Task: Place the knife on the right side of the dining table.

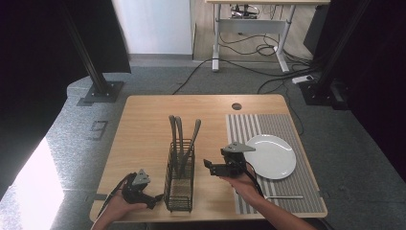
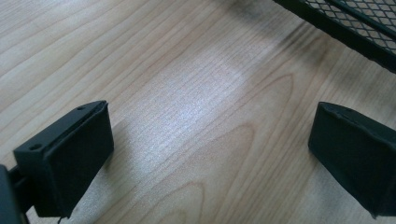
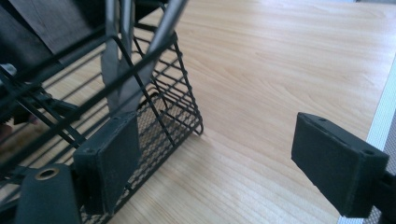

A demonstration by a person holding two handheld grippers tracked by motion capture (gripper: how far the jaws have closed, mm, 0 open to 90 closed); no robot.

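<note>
A black wire cutlery basket (image 1: 179, 178) stands near the table's front edge and holds three grey utensils (image 1: 181, 134) upright. My left gripper (image 1: 154, 199) rests low on the wood just left of the basket's front, open, with bare table between its jaws (image 2: 210, 128); a corner of the basket (image 2: 359, 25) lies ahead of it. My right gripper (image 1: 208, 166) hovers right of the basket and points at it. It is open with nothing between its pads (image 3: 215, 140). Its left pad is close beside the basket's mesh wall (image 3: 163, 112), below the utensils' blades (image 3: 116, 70).
A white plate (image 1: 271, 156) sits on a grey striped placemat (image 1: 249, 127) at the table's right. A slim metal utensil (image 1: 285, 196) lies on the mat near the front edge. A round cable hole (image 1: 236, 106) is at the back. The mat's edge (image 3: 385, 112) shows beside my right jaw.
</note>
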